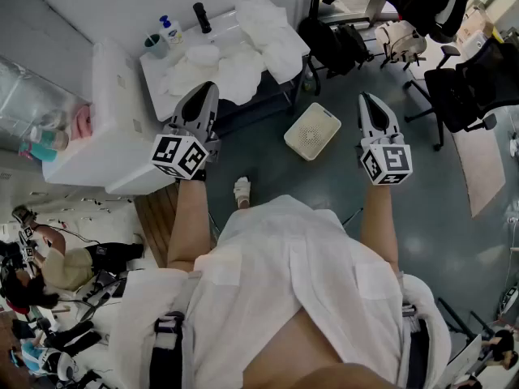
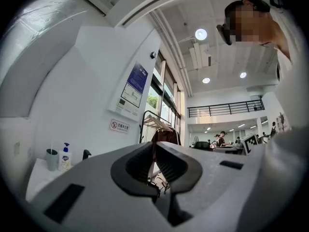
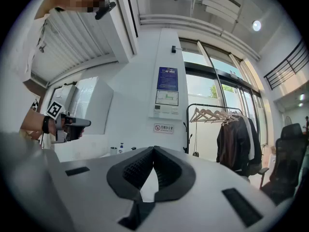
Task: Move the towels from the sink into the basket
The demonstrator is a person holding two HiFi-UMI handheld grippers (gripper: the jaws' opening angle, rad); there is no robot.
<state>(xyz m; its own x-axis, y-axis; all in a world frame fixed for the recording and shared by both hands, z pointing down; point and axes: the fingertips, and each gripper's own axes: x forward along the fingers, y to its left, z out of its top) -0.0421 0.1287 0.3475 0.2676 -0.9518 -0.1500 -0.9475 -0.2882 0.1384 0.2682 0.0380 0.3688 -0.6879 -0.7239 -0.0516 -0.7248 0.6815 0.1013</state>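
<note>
- Towels (image 1: 231,63) lie heaped on the sink tabletop (image 1: 154,73), up and left of the basket (image 1: 312,131) on the floor.
- Left gripper (image 1: 206,91), jaws pressed together and empty, points at the heap and is the nearer one.
- Right gripper (image 1: 366,102), jaws likewise closed on nothing, hovers right of the basket.

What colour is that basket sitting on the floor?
The basket is cream-white, with small holes dotted across its bottom. The head view shows it best.

Holding left forearm (image 1: 189,217) and right forearm (image 1: 379,217) out side by side, well apart; pointing left gripper (image 1: 206,89) and right gripper (image 1: 366,100) forward, each with jaws pressed together, clamping nothing
</note>
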